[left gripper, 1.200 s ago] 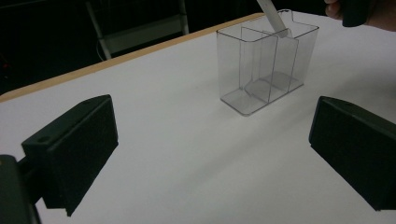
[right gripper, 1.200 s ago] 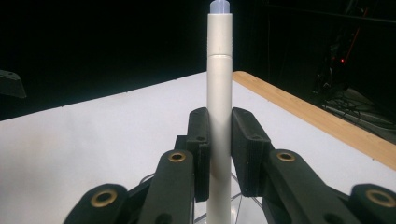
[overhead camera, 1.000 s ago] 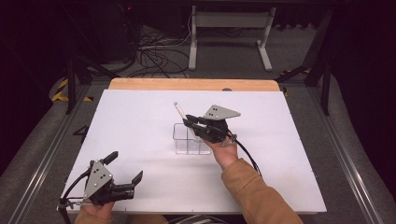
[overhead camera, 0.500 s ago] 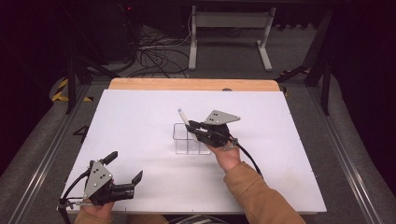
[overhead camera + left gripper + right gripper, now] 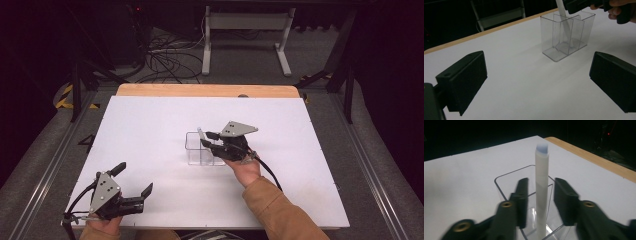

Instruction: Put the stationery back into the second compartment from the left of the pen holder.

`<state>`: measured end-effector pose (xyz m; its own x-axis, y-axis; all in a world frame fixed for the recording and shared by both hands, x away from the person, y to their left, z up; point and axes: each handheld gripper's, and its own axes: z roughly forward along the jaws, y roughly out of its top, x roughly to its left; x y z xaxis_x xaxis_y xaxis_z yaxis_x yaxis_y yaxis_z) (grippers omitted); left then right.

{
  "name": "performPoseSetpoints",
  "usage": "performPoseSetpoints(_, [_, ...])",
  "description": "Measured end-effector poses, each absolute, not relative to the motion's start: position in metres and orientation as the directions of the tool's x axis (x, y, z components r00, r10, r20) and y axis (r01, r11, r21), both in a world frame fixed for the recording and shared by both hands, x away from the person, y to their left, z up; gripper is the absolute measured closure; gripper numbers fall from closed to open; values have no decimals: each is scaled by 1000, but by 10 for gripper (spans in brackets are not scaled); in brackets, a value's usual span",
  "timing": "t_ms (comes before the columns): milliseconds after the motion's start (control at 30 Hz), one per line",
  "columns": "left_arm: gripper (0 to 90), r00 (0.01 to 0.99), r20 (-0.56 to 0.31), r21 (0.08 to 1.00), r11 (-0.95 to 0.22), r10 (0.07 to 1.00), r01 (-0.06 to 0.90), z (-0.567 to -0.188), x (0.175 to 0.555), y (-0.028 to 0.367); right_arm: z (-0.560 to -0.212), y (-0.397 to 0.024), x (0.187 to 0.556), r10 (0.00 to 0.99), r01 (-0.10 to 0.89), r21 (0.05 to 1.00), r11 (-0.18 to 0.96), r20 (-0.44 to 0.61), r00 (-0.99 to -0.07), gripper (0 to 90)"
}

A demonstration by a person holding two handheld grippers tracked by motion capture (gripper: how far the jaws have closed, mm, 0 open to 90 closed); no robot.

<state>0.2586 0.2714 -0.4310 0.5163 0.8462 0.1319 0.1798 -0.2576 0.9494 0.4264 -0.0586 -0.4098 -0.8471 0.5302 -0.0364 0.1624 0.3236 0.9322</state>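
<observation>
A clear plastic container (image 5: 196, 150) with dividers stands mid-table. A white tube (image 5: 200, 134) stands in one of its compartments, leaning slightly. My right gripper (image 5: 205, 139) hovers over the container's right end. In the right gripper view the tube (image 5: 541, 195) rises between the jaws with a gap on each side; the right gripper (image 5: 541, 182) is open, its jaws having just been opening. My left gripper (image 5: 134, 179) rests near the front left edge, open and holding nothing. Past the left gripper (image 5: 537, 75) I see the container (image 5: 556, 47) and tube (image 5: 564, 20).
The white table (image 5: 150, 125) ends in a wooden strip (image 5: 200, 90) at the far edge. Beyond it, on the dark floor, are cables (image 5: 165, 55) and a grey stand frame (image 5: 245, 22). Metal rails (image 5: 45, 170) run along both sides.
The tube has come down from above the container into a compartment, and the right gripper's jaws have parted from it. The left gripper has stayed where it was.
</observation>
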Motion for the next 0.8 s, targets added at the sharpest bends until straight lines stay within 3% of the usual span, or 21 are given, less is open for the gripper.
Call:
performPoseSetpoints(233, [21, 516, 130, 949, -256, 847, 182, -431, 259, 271, -399, -68, 424, 554, 189, 933, 305, -12, -833, 293])
performPoseSetpoints(800, [21, 515, 131, 950, -256, 847, 179, -431, 258, 271, -365, -85, 401, 543, 101, 944, 313, -90, -835, 146])
